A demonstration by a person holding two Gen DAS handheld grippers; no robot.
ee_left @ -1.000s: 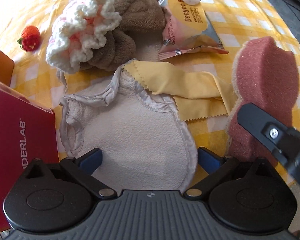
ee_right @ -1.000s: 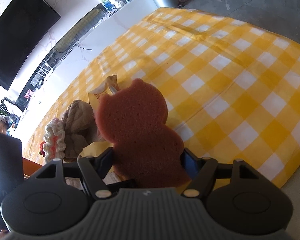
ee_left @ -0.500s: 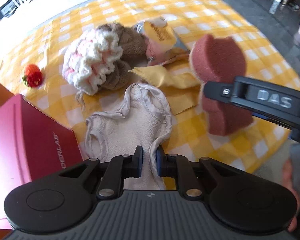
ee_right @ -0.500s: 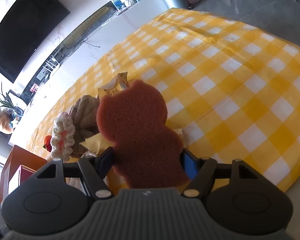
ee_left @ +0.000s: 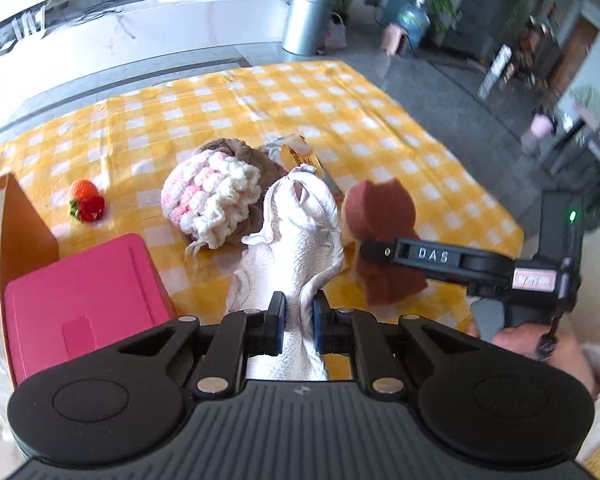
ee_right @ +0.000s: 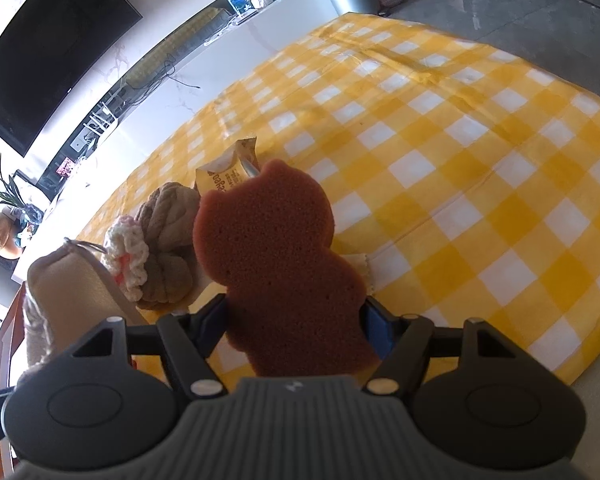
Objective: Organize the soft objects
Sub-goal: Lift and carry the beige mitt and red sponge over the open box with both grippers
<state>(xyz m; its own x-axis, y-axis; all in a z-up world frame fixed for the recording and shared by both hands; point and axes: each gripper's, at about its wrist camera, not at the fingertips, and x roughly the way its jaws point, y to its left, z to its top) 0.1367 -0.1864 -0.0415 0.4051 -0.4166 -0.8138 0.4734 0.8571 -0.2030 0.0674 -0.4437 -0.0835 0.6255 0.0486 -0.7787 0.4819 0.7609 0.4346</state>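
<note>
left tongs (ee_left: pixel 298 318) pinching white cloth (ee_left: pixel 300 240), right tongs (ee_right: pixel 296 324) gripping sponge (ee_right: pixel 278 264)

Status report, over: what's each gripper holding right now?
Left gripper shut on white cloth, lifted. Right gripper shut on brown sponge. Crochet piece on the tablecloth ahead.

Open checked cloth (ee_right: pixel 480 184) right of soft pile (ee_right: pixel 160 248)
</note>
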